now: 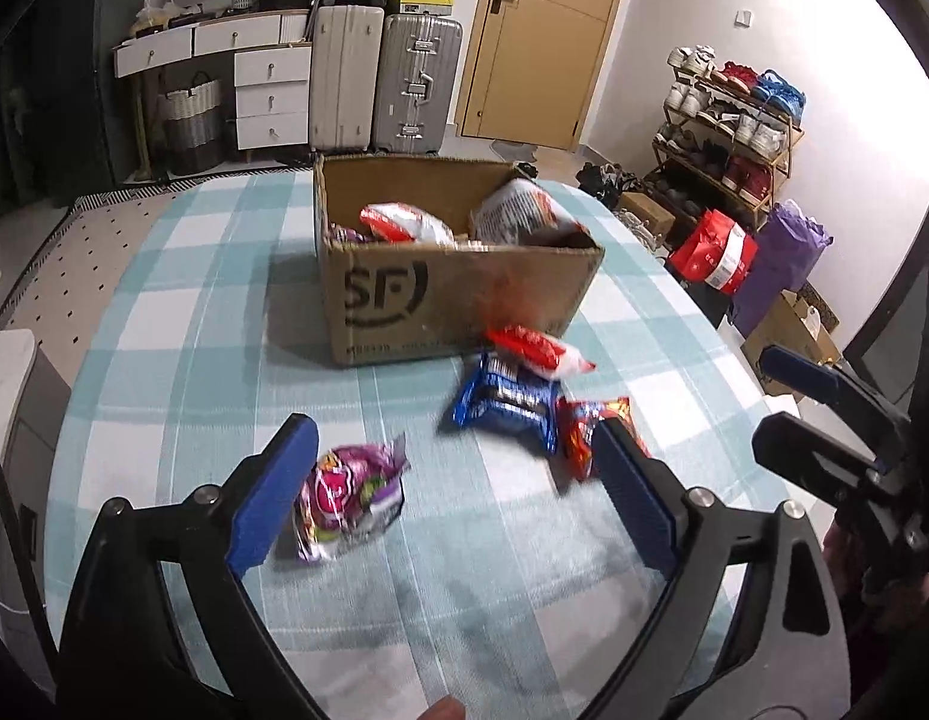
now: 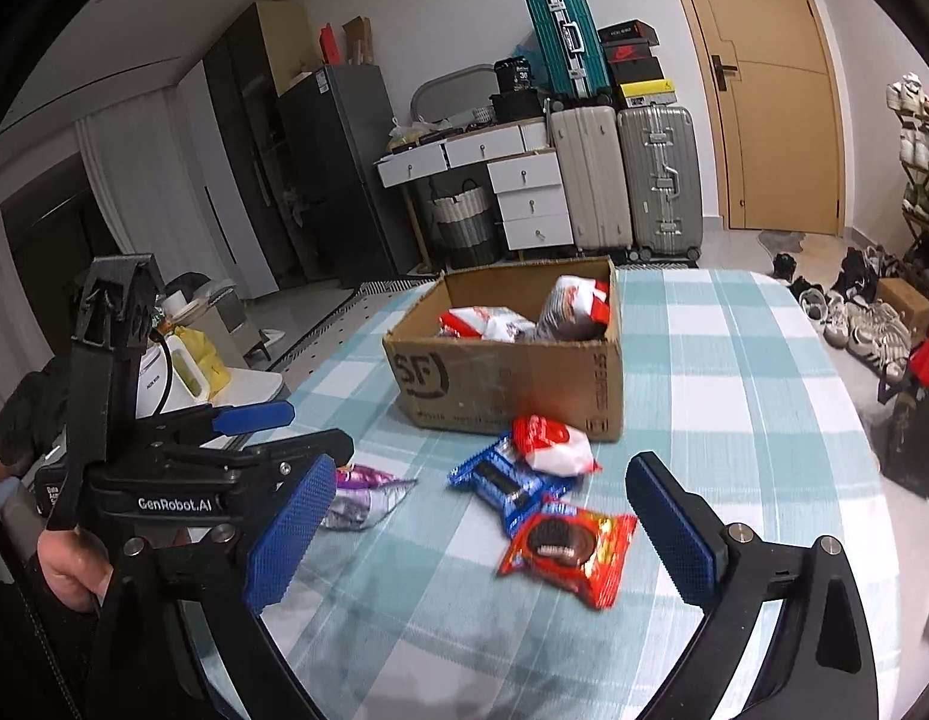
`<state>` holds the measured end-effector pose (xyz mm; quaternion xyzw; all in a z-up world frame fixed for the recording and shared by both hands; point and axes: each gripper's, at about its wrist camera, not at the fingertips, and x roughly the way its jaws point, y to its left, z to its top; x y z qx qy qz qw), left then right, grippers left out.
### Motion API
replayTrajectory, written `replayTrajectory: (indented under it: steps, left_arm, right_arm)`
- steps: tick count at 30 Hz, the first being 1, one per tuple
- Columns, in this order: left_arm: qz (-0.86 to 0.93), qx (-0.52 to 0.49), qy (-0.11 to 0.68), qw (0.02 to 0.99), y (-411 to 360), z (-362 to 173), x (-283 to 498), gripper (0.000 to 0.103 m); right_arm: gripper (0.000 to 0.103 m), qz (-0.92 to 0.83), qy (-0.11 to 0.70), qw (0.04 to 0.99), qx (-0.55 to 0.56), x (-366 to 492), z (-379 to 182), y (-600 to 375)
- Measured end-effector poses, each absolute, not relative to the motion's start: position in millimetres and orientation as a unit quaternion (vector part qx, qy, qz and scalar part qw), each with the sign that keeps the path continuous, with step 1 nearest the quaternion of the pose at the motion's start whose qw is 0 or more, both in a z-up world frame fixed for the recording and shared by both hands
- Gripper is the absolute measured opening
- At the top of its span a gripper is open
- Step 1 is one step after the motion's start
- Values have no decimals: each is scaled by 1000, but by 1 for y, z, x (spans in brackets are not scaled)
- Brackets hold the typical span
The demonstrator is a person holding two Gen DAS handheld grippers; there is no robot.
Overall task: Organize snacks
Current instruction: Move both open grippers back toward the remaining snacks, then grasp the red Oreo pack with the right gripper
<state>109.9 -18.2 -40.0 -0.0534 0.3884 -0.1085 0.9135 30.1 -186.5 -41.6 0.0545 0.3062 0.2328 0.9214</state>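
A cardboard box (image 1: 440, 294) marked SF stands on the checked tablecloth and holds several snack packs; it also shows in the right wrist view (image 2: 512, 384). In front of it lie a red-and-white pack (image 1: 539, 351), a blue cookie pack (image 1: 506, 408), a red cookie pack (image 2: 569, 549) and a purple pack (image 1: 347, 495). My left gripper (image 1: 452, 492) is open above the cloth, its left finger beside the purple pack. My right gripper (image 2: 488, 534) is open above the red cookie pack (image 1: 578, 432) and the blue pack (image 2: 506, 483).
The table (image 1: 164, 312) has a rounded edge at left and right. Beyond it stand suitcases (image 1: 386, 84), white drawers (image 1: 266, 96), a door (image 1: 542, 36) and a shoe rack (image 1: 728, 126). Bags (image 1: 716, 252) sit on the floor at the right.
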Motion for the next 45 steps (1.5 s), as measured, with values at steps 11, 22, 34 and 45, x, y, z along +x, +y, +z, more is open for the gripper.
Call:
replayTrajectory:
  steps: [11, 22, 34, 45]
  left_arm:
    - [-78, -49, 380, 920, -12, -59, 90, 102]
    - [-47, -48, 382, 922, 14, -86, 85, 102]
    - [-65, -84, 412, 905, 36, -116, 93, 102]
    - [-41, -109, 425, 897, 67, -135, 94, 102]
  right_arm:
    - [99, 228, 323, 917, 55, 18, -64, -184]
    - [99, 215, 360, 906, 62, 32, -101, -181]
    - [99, 173, 397, 900, 45, 67, -131, -180]
    - [99, 157, 428, 890, 7, 96, -149, -168]
